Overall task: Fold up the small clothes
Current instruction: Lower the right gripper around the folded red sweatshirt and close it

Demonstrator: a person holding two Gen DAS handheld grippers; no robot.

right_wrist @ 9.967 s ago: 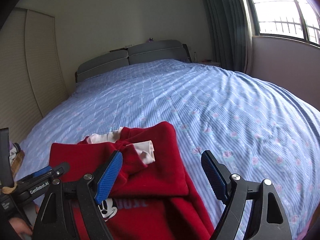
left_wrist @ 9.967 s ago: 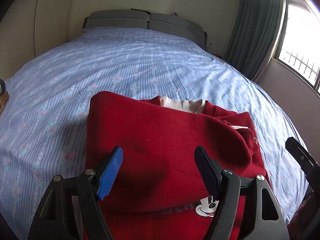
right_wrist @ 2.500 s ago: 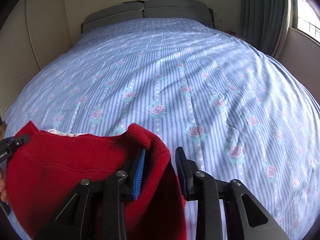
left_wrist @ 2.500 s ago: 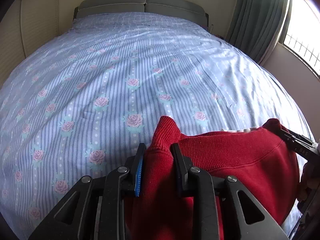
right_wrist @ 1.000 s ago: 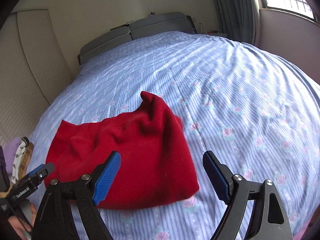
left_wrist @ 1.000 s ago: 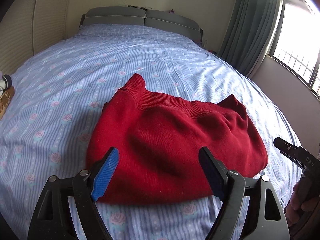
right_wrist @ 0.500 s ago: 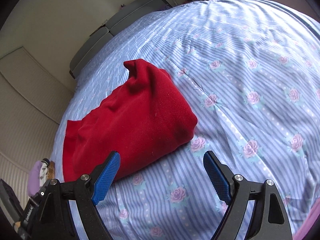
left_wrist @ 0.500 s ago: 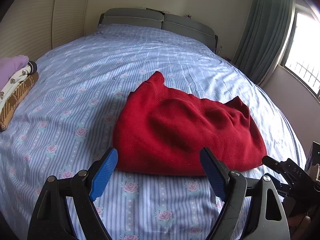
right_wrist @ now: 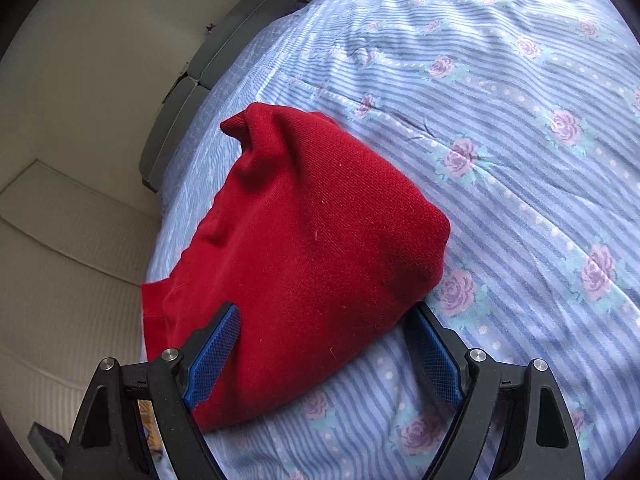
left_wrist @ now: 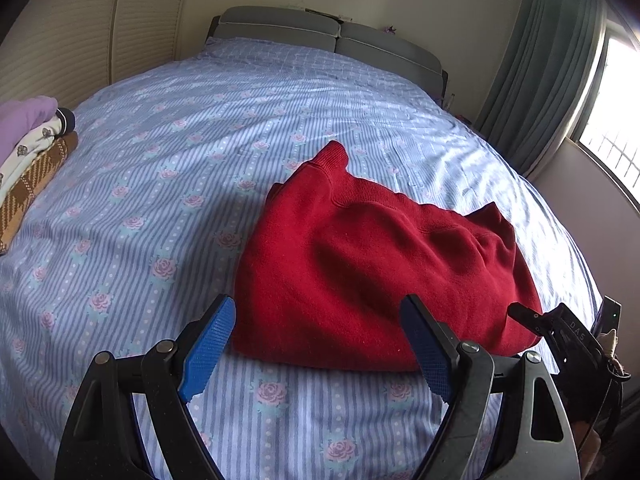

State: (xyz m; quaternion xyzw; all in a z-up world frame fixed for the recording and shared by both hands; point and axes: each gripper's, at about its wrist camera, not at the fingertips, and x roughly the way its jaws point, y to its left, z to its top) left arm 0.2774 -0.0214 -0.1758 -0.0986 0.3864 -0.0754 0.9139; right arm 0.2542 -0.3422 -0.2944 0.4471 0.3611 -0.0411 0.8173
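Note:
A red sweater [left_wrist: 380, 272] lies folded in a thick bundle on the blue striped, rose-print bedsheet [left_wrist: 160, 184]. My left gripper [left_wrist: 320, 318] hangs open just short of its near edge, nothing between the blue pads. One finger of the right gripper [left_wrist: 556, 330] shows at that view's right edge, by the sweater's right end. In the tilted right wrist view, the right gripper [right_wrist: 324, 316] stands open astride the near corner of the sweater [right_wrist: 312, 240]. Its pads sit either side of the cloth without squeezing it.
A stack of folded clothes [left_wrist: 28, 160], purple, white and brown check, rests at the bed's left edge. The grey headboard [left_wrist: 328, 36] is at the far end. Green curtains [left_wrist: 540, 80] and a bright window [left_wrist: 612, 120] are on the right.
Both grippers, earlier shut on the sweater's hem, have let it go and drawn back. The right one has since sunk and rolled close to the sweater's corner. The left view shifted, revealing the clothes stack.

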